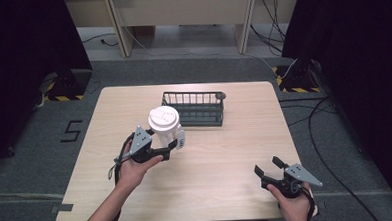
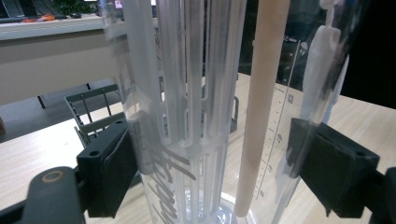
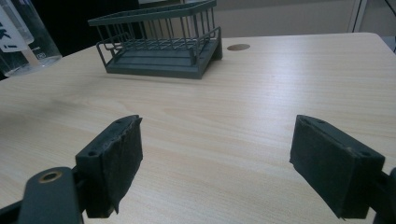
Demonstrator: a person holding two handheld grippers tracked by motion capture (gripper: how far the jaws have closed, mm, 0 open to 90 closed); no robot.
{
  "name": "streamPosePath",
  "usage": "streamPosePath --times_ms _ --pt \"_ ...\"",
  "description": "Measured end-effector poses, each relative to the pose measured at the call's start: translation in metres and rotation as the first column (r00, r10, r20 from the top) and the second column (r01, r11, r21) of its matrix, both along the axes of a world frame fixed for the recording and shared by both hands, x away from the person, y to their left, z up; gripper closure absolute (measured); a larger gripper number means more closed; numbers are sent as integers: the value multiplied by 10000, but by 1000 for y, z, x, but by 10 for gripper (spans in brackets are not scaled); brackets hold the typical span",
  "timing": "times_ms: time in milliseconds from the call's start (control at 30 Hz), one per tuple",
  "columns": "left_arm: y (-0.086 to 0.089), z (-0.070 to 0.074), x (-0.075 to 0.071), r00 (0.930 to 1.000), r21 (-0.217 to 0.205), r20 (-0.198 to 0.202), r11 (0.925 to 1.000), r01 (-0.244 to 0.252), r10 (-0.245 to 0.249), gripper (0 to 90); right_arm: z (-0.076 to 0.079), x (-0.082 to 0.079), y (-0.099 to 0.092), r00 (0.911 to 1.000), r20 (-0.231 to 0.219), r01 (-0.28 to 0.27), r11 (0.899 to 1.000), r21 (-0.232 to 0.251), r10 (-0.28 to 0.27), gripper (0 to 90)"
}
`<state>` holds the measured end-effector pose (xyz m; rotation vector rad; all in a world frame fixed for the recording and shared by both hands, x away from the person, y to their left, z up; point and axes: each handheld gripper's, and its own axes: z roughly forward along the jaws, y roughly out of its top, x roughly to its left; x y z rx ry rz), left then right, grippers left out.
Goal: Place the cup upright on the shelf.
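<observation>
While my left hand-held gripper is clamped on the clear lidded cup, upright on the bench just before the wire basket, I judge transport pending (lift vertically); right hand-held gripper rests spread apart, empty.

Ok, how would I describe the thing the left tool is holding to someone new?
On the wooden table, just in front of the dark wire basket, the left tool grips a tall clear plastic cup. Its white lid and see-through wall set it apart from the dark slatted basket.
</observation>
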<state>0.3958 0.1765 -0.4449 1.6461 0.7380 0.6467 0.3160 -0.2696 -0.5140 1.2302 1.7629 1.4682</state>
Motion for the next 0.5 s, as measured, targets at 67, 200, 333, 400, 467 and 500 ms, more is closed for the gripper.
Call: streamPosePath --times_ms 67,200,333,400,467,500 --pt "-1 3 4 10000 23 38 10000 -6 6 176 0 0 0 10000 -1 2 10000 0 -2 176" --pt "-2 6 8 10000 66 73 10000 -16 15 175 0 0 0 10000 2 -2 10000 -5 2 176" --pt "-4 9 13 9999 84 114 10000 -45 44 176 0 0 0 10000 4 -10 10000 -18 10 176" --pt "-5 10 16 9999 122 136 9999 -52 51 176 0 0 0 10000 3 -24 10000 -18 24 174" --pt "-6 11 17 9999 118 125 9999 -51 49 176 0 0 0 10000 -2 -15 10000 -17 15 174" --pt "-6 11 18 9999 153 146 9999 -55 52 176 0 0 0 10000 6 -11 10000 -17 11 173"
